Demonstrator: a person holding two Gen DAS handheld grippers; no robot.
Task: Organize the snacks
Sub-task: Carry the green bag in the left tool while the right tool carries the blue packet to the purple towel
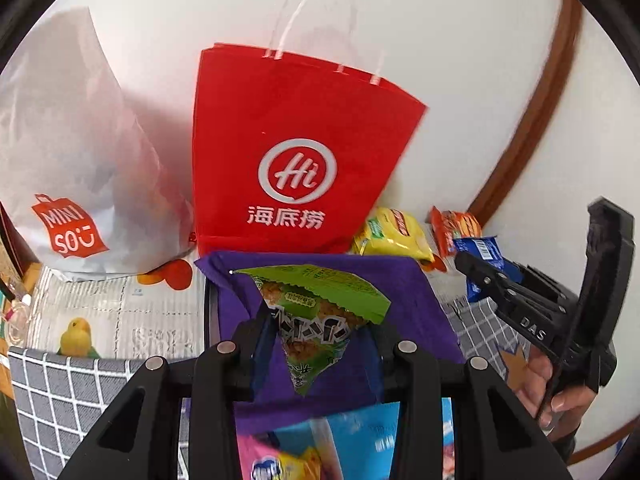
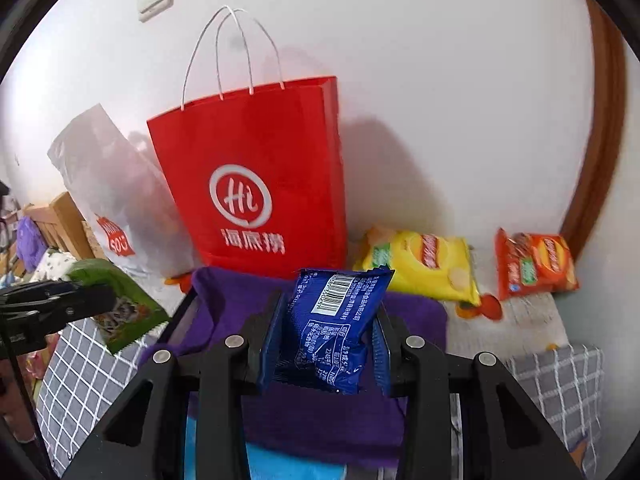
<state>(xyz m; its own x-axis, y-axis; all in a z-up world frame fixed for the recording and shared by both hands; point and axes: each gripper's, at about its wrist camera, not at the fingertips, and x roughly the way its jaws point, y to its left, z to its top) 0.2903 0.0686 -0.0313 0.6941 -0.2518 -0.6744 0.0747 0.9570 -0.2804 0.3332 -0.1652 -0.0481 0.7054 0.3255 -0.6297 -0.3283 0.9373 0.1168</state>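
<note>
snacks fill both tongs at once. the left gripper (image 1: 316, 344) is clamped on a green crinkle-edged foil snack packet (image 1: 320, 312), gripping only its narrow lower corner. the right gripper (image 2: 324, 340) is clamped on a blue foil biscuit packet with a white barcode (image 2: 334, 328), held across its middle. under both lies a purple cloth-lined container (image 2: 320, 412). beyond the tongs stands a red paper carrier bag with white handles (image 2: 260, 184), and to its right a yellow crisp packet (image 2: 424, 264) and an orange crisp packet (image 2: 536, 264) lie against the wall. likely risks: the green packet could slide free from so small a pinch, and the two tongs, close together, could knock each other when releasing.
</note>
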